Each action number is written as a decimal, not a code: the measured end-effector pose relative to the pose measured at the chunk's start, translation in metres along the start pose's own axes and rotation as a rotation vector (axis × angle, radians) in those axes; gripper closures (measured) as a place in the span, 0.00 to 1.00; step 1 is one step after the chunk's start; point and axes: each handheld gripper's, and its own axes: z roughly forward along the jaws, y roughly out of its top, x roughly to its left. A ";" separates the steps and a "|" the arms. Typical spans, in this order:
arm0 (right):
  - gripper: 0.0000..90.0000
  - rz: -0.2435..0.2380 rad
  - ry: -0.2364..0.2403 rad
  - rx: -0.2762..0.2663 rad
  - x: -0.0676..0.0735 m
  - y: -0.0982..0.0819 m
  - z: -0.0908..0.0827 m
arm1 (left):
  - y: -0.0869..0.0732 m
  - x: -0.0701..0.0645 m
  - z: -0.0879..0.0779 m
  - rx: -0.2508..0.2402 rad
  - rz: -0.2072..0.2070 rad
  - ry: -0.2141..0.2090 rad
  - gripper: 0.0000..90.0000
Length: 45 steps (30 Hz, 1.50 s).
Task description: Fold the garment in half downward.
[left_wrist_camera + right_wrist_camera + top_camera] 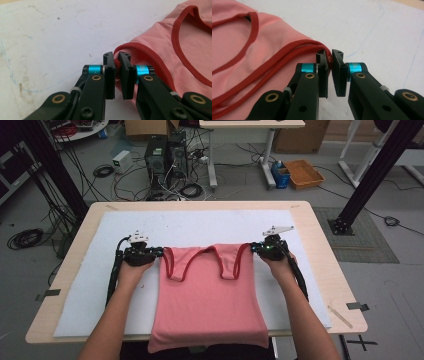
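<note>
Both grippers pinched on the shoulder corners of a pink tank top

The left gripper (pixel 116 65) has its fingers (pixel 109 75) nearly closed on the red-trimmed edge of the pink tank top (pixel 207 295) at one shoulder corner, and the right gripper (pixel 329 61) clamps the doubled red binding (pixel 287 53) at the other corner. The garment lies flat on the white mat (pixel 100 240) covering the worktop (pixel 320 235), straps pointing away from the person, hem draped over the near edge. Gripping both top corners at once looks meant to keep the fabric taut and even for lifting or folding.
</note>
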 end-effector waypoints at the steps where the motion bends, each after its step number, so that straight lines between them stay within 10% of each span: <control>1: 0.93 -0.002 0.001 0.003 -0.001 0.003 0.001 | 0.004 0.003 0.002 0.002 -0.006 -0.001 0.93; 19: 0.93 -0.026 -0.089 -0.041 -0.015 0.080 0.001 | 0.061 0.032 0.000 -0.121 -0.026 0.022 0.93; 45: 0.93 -0.067 0.059 -0.134 0.009 0.013 -0.042 | 0.006 0.001 -0.037 -0.180 0.013 -0.111 0.92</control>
